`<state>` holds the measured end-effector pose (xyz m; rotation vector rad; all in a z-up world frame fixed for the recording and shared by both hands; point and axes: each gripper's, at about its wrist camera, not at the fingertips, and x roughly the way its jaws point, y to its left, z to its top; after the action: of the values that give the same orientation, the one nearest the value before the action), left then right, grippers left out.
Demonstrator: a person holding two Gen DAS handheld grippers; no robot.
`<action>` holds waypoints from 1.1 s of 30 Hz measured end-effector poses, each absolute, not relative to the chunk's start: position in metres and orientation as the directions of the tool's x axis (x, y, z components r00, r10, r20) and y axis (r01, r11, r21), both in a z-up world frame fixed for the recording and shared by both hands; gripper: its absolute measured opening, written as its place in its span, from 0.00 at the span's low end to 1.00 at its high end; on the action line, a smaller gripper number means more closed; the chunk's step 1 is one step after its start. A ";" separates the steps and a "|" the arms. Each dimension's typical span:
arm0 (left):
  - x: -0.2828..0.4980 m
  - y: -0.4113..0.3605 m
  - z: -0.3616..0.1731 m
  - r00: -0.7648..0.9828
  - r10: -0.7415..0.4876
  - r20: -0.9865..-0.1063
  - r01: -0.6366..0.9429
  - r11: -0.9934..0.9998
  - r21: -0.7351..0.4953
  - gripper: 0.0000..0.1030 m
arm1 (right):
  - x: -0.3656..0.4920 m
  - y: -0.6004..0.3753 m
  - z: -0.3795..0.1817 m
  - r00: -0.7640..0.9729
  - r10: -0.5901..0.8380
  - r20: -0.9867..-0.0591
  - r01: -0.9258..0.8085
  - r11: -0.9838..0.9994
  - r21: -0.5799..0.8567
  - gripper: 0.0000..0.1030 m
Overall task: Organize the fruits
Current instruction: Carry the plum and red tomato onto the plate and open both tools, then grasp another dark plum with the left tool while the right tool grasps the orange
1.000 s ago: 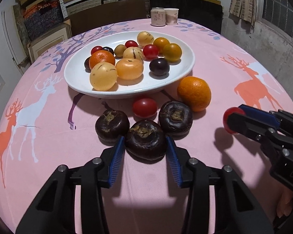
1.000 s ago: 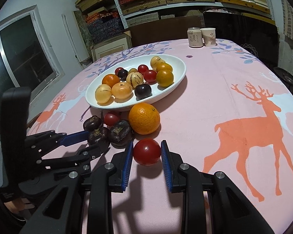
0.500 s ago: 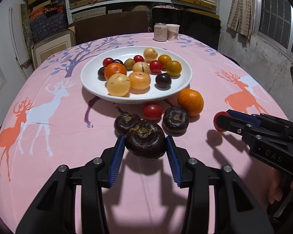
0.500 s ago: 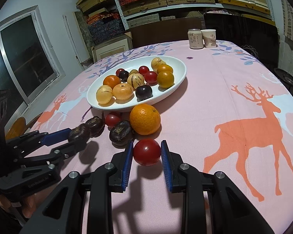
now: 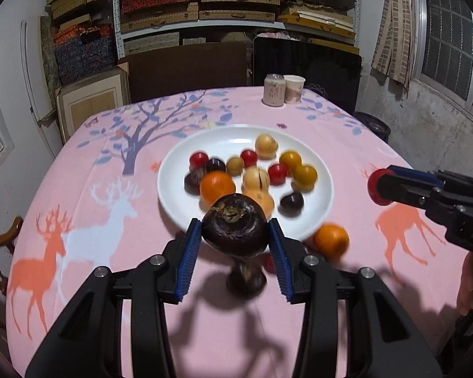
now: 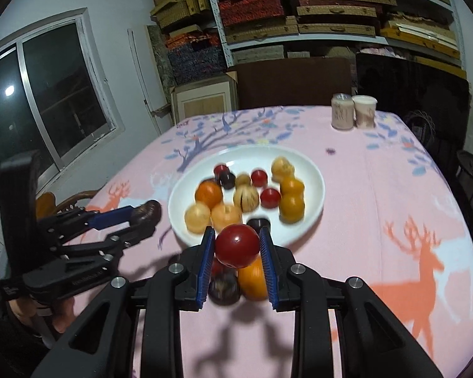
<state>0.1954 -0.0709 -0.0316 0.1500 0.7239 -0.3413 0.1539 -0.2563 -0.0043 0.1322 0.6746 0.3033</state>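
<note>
My left gripper (image 5: 236,247) is shut on a dark brown wrinkled fruit (image 5: 235,229) and holds it in the air in front of the white plate (image 5: 186,201); it also shows in the right wrist view (image 6: 145,219). My right gripper (image 6: 236,250) is shut on a red tomato (image 6: 236,245), raised above the table; it shows in the left wrist view (image 5: 378,187). The plate (image 6: 312,201) holds several small red, orange, yellow and dark fruits. An orange (image 5: 331,241) and another dark fruit (image 5: 246,280) lie on the pink cloth below the grippers.
A can (image 5: 273,94) and a paper cup (image 5: 294,88) stand at the table's far edge. Shelves of boxes fill the back wall. A wooden chair (image 5: 0,252) stands at the table's left side. A window is on the right.
Both grippers have risen from the table with their fruits, the left with the dark fruit, the right with the tomato. The table and plate now lie farther below.
</note>
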 end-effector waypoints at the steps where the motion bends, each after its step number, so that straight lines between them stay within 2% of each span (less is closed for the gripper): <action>1: 0.207 -0.076 -0.029 0.703 -0.249 -0.666 0.357 0.934 0.029 0.41 | 0.168 -0.256 -0.002 0.737 0.320 -0.596 -0.237 0.947 0.215 0.28; 5: 0.259 -0.088 -0.034 0.670 -0.260 -0.695 0.361 0.933 -0.002 0.41 | 0.225 -0.260 -0.010 0.702 0.338 -0.627 -0.236 0.941 0.243 0.28; 13: 0.331 -0.106 -0.061 0.625 -0.216 -0.750 0.345 0.938 0.017 0.41 | 0.303 -0.259 -0.047 0.637 0.374 -0.674 -0.231 0.927 0.296 0.30; 14: 0.336 -0.107 -0.063 0.619 -0.215 -0.756 0.344 0.939 0.015 0.42 | 0.308 -0.258 -0.049 0.637 0.375 -0.674 -0.231 0.926 0.298 0.34; 15: 0.339 -0.107 -0.065 0.613 -0.212 -0.761 0.340 0.940 0.012 0.42 | 0.311 -0.258 -0.049 0.644 0.368 -0.671 -0.223 0.929 0.295 0.48; 17: 0.341 -0.105 -0.066 0.617 -0.203 -0.761 0.333 0.943 0.019 0.43 | 0.310 -0.258 -0.048 0.659 0.368 -0.656 -0.221 0.928 0.299 0.56; 18: 0.338 -0.105 -0.066 0.624 -0.198 -0.756 0.333 0.942 0.028 0.44 | 0.308 -0.259 -0.047 0.660 0.371 -0.653 -0.221 0.927 0.304 0.56; 20: 0.329 -0.101 -0.061 0.641 -0.198 -0.741 0.331 0.943 0.034 0.59 | 0.299 -0.261 -0.045 0.664 0.377 -0.646 -0.217 0.924 0.315 0.56; 24: 0.298 -0.088 -0.048 0.665 -0.224 -0.713 0.333 0.943 0.015 0.69 | 0.264 -0.261 -0.038 0.678 0.358 -0.642 -0.219 0.932 0.288 0.56; 26: 0.274 -0.079 -0.043 0.681 -0.232 -0.694 0.336 0.942 0.015 0.78 | 0.237 -0.261 -0.034 0.680 0.355 -0.641 -0.220 0.933 0.283 0.56; 33: 0.192 -0.068 -0.057 0.663 -0.254 -0.704 0.388 0.921 0.034 0.82 | 0.142 -0.255 -0.039 0.703 0.301 -0.645 -0.183 0.952 0.245 0.56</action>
<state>0.1921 -0.0676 -0.0565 0.1875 0.7638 -0.3653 0.1423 -0.2553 -0.0391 0.1671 0.7447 0.2710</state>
